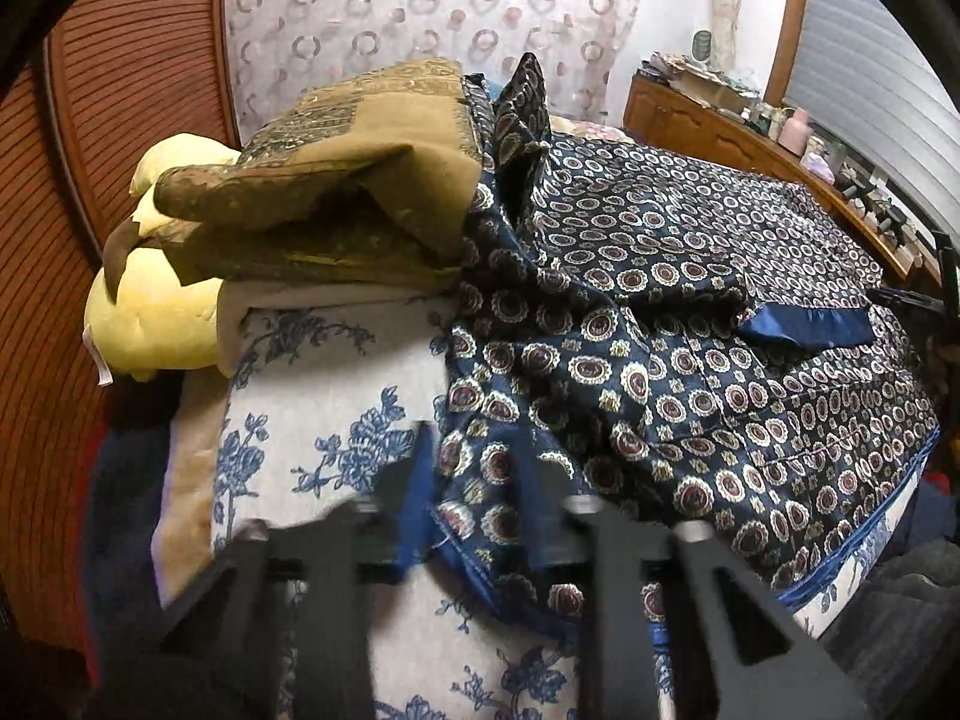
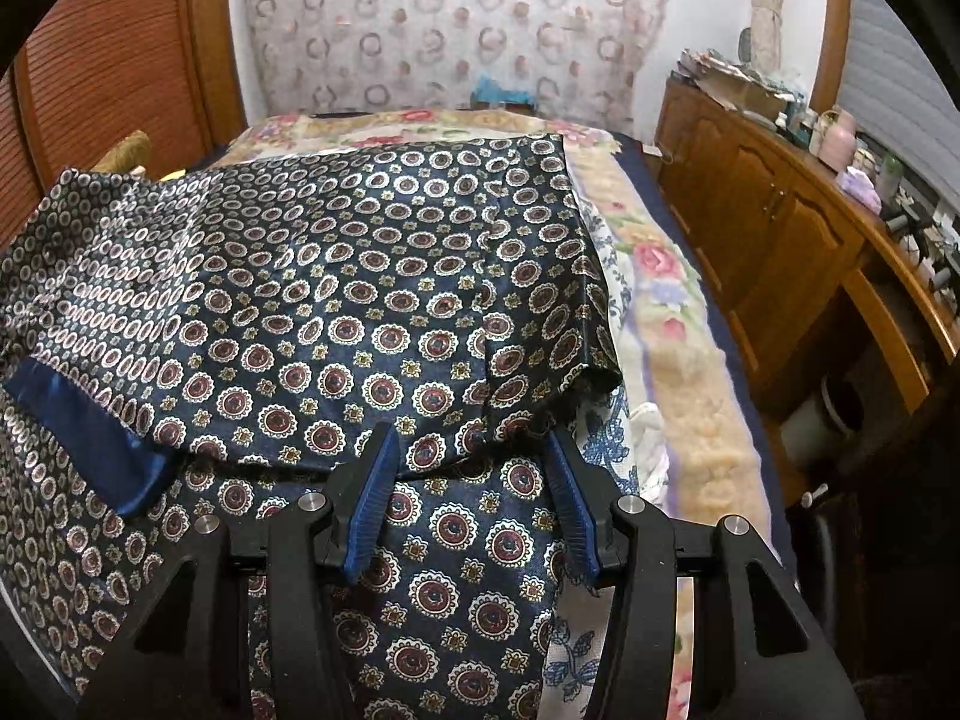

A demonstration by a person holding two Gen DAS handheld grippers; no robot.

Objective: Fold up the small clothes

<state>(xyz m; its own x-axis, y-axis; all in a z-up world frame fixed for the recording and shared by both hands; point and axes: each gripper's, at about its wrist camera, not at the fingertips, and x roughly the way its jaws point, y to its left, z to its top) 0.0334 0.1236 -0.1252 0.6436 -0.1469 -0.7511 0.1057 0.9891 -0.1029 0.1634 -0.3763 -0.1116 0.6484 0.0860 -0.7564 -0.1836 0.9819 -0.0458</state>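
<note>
Ring-patterned curtain [image 2: 456, 30] behind bed, wooden cabinet [image 2: 774, 228] right, perhaps shuttered window [image 1: 870, 60].

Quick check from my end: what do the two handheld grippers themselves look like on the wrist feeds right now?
Both are matte black, angular linkage frames with triangular cut-outs and round silver pivot pins. The right gripper carries ribbed blue pads on the inner faces of its two fingers. The left gripper is motion-blurred; a blue finger pad is just discernible. No cables, markings, hands or sleeves show.

One patterned garment [image 2: 372, 324], two claws [image 1: 474, 480] [image 2: 474, 480], one yellow pillow [image 1: 156, 312].
</note>
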